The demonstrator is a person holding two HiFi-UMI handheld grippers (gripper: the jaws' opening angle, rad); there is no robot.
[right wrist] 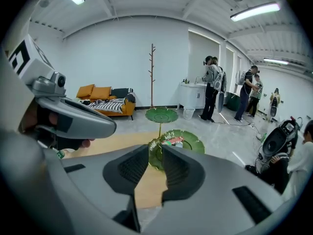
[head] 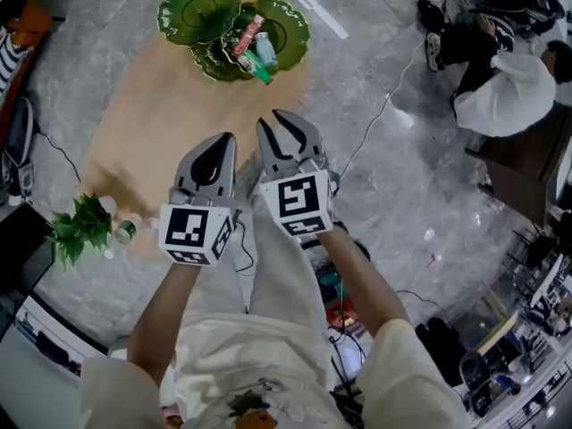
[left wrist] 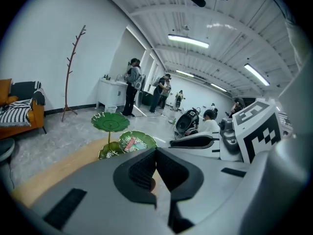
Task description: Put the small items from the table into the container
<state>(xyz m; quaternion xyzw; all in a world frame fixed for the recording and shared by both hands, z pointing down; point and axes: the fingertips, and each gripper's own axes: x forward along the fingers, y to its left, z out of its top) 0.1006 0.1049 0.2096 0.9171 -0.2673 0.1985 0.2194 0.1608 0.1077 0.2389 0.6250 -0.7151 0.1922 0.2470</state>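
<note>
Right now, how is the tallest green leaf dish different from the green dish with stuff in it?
The top dish is empty; the lower dish holds a red packet and a clear bottle. The top dish stands high on the stem; the lower dish sits further down. Both are green and leaf-shaped with wavy rims, and they share that stem.

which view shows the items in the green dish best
The head view. It looks down into the green dish, so the items lie in plain sight. The left gripper view and the right gripper view both show them small, far off and from the side, as a patch of colour above the rim.
</note>
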